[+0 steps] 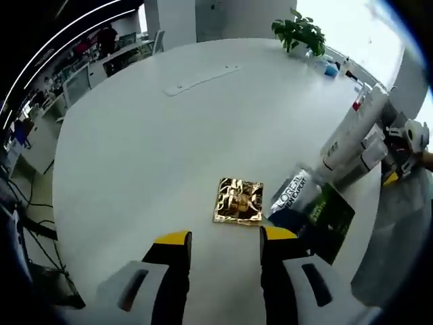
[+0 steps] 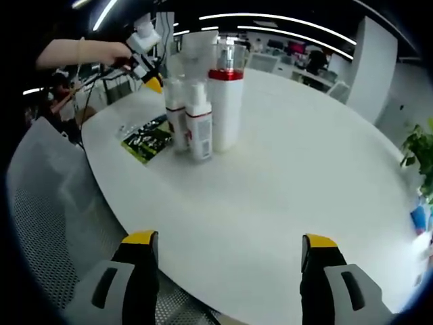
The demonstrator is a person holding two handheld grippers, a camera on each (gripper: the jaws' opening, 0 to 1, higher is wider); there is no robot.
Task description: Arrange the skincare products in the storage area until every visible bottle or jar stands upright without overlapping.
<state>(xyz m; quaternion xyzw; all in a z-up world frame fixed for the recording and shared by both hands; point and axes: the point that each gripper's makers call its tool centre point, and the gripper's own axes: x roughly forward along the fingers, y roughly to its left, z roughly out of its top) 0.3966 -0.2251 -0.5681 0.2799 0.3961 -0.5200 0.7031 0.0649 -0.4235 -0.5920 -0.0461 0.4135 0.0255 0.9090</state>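
The left gripper (image 1: 224,238) hovers with its jaws apart above the round white worktop (image 1: 149,135), near its edge; just ahead lies a flat gold packet (image 1: 238,201); beside it, at the worktop's edge, a dark tube (image 1: 292,193) lies on its side on a green-and-black box (image 1: 331,215); white bottles (image 1: 352,135) stand behind it along the same edge; a potted plant (image 1: 299,30) sits at the far edge. The right gripper (image 2: 230,252) is also spread wide, holding nothing, over the near edge; a tall white bottle with a red band (image 2: 226,101) and two smaller white bottles (image 2: 199,125) stand upright, close together, beside the box.
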